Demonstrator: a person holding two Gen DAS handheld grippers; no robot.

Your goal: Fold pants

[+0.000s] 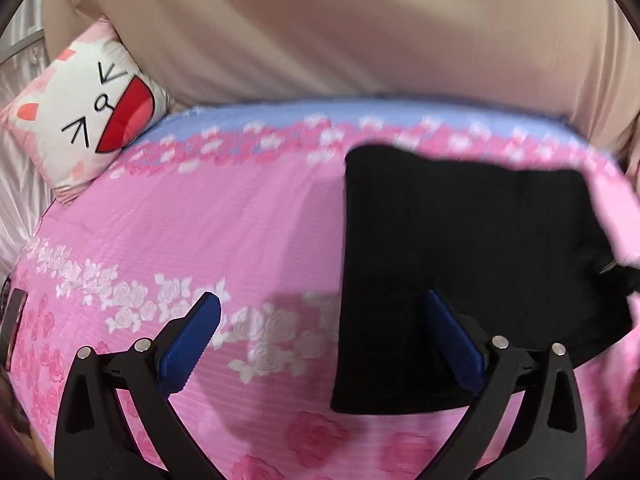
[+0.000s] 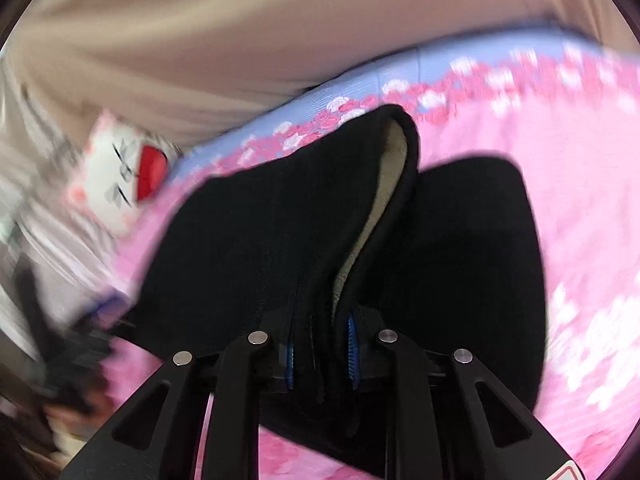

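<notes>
pink floral bedspread [image 1: 240,220] under black pants [image 1: 460,260]; right gripper [image 2: 320,350] pinches them (bunched), left gripper [image 1: 324,320] fingers spread.

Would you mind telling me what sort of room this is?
Most likely a bedroom: a bed under a pink rose-print sheet, a cartoon cat pillow at its edge, and beige curtains behind.
</notes>
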